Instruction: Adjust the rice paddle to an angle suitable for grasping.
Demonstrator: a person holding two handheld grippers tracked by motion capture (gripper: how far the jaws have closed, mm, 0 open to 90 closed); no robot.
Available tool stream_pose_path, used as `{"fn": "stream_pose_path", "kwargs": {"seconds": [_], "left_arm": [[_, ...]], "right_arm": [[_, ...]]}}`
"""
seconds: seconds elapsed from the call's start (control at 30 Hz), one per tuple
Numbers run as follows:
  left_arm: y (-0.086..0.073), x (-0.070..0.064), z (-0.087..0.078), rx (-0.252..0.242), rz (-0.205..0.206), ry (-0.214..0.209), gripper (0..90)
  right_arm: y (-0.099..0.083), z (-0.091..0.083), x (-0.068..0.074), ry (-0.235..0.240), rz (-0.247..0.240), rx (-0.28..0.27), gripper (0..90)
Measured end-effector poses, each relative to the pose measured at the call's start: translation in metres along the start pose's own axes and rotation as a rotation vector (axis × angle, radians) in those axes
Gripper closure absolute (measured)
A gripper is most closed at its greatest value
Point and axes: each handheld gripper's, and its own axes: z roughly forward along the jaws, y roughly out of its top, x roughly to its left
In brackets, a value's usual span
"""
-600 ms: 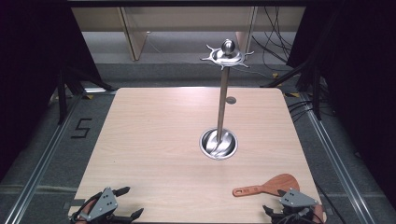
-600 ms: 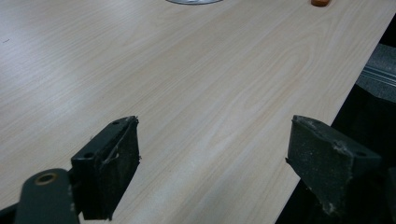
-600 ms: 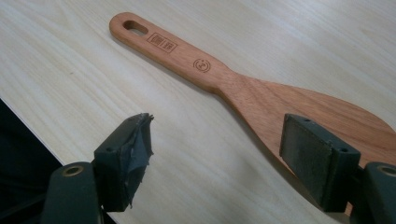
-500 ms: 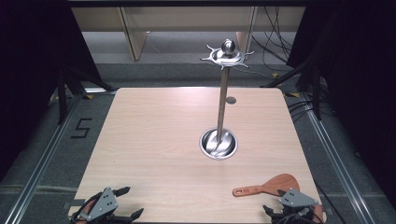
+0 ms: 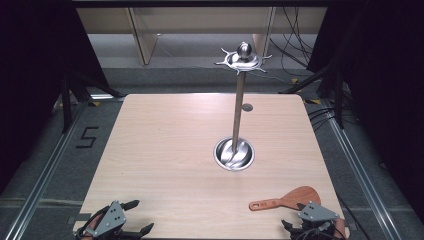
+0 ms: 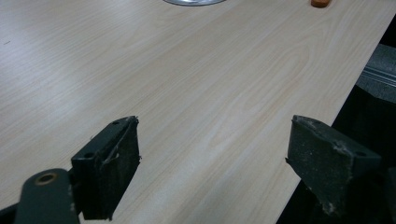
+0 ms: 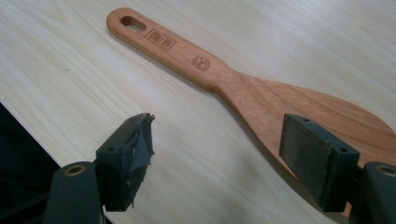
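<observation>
Left hand-held gripper jaws apart over bare table edge

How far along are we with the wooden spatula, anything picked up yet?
Nothing looks done yet: the wooden spatula lies flat on the table, ungrasped. In hand: the right gripper hovers open beside its blade, apparently about to grasp. The left gripper is open over bare tabletop. Still left: the grasp and lift, possibly then hanging it on the metal stand, whose hooks carry nothing.
</observation>
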Motion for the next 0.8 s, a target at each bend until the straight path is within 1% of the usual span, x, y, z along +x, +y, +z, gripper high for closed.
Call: {"fn": "stream_pose_path", "kwargs": {"seconds": [0.03, 0.07, 0.1, 0.13, 0.17, 0.2, 0.23, 0.27, 0.3, 0.33, 0.37, 0.4, 0.43, 0.47, 0.5, 0.57, 0.6, 0.63, 0.67, 0.7, 0.73, 0.8], "left_arm": [[-0.001, -0.001, 0.001, 0.004, -0.007, 0.009, 16.4], [-0.001, -0.001, 0.001, 0.001, -0.008, 0.009, 16.4], [-0.001, -0.003, 0.003, -0.025, -0.031, -0.003, 16.4], [-0.001, -0.003, 0.003, -0.025, -0.031, -0.003, 16.4], [0.0, 0.0, -0.001, 0.011, 0.012, 0.005, 16.4], [0.0, -0.001, 0.001, -0.01, -0.023, -0.005, 16.4], [0.0, -0.001, 0.001, -0.01, -0.023, -0.005, 16.3], [-0.001, 0.0, 0.001, 0.002, -0.013, -0.004, 16.3], [-0.001, -0.001, 0.002, 0.003, -0.028, -0.006, 16.3], [-0.001, -0.001, 0.002, 0.003, -0.028, -0.006, 16.4], [-0.001, -0.001, 0.002, 0.0, -0.029, -0.004, 16.4], [-0.001, -0.001, 0.003, -0.005, -0.03, -0.001, 16.4], [-0.001, -0.001, 0.003, -0.005, -0.03, -0.001, 16.5], [0.0, 0.001, 0.003, -0.006, 0.001, 0.0, 16.5], [0.0, 0.001, 0.003, -0.007, 0.002, -0.001, 16.5], [0.0, 0.001, 0.003, -0.008, 0.003, 0.004, 16.5], [0.0, 0.001, 0.004, -0.009, 0.004, 0.003, 16.5], [0.0, 0.001, 0.003, -0.005, 0.002, -0.003, 16.5], [0.0, 0.001, 0.003, -0.002, 0.003, -0.002, 16.5], [-0.001, 0.0, 0.003, -0.01, -0.021, 0.003, 16.5], [-0.001, 0.0, 0.003, -0.01, -0.021, 0.003, 16.5], [-0.001, 0.0, 0.002, -0.015, -0.03, 0.001, 16.5]], "right_arm": [[0.0, 0.0, -0.001, 0.0, -0.018, -0.002, 26.8], [0.001, 0.0, -0.001, 0.002, -0.021, -0.002, 26.9], [0.002, 0.0, -0.001, 0.01, -0.017, 0.002, 27.5], [0.002, 0.0, -0.001, 0.01, -0.017, 0.002, 27.5], [0.003, -0.001, -0.002, 0.001, -0.02, -0.007, 28.0], [0.006, -0.003, -0.004, -0.003, -0.035, -0.004, 28.1], [0.006, -0.003, -0.004, -0.003, -0.035, -0.004, 28.1], [0.008, -0.002, -0.005, -0.001, -0.054, -0.01, 28.2], [0.011, -0.004, -0.004, 0.006, -0.036, 0.005, 28.7], [0.011, -0.004, -0.004, 0.006, -0.036, 0.005, 28.7], [0.013, -0.003, -0.005, 0.004, -0.066, -0.002, 29.0], [0.017, -0.004, -0.004, 0.013, -0.063, 0.016, 29.9], [0.017, -0.004, -0.004, 0.013, -0.063, 0.016, 29.9], [0.022, -0.004, -0.005, 0.018, -0.089, 0.016, 31.7], [0.025, -0.004, -0.005, 0.021, -0.097, 0.012, 32.1], [0.028, -0.004, -0.004, 0.025, -0.093, 0.021, 32.4], [0.031, -0.004, -0.005, 0.026, -0.107, 0.019, 32.4], [0.034, -0.004, -0.004, 0.041, -0.1, 0.029, 32.4], [0.042, -0.002, -0.004, 0.09, -0.104, 0.028, 33.3], [0.045, 0.0, -0.004, 0.104, -0.118, 0.029, 34.0], [0.045, 0.0, -0.004, 0.104, -0.118, 0.029, 34.0], [0.05, 0.004, -0.002, 0.109, -0.152, 0.064, 34.1]]}}
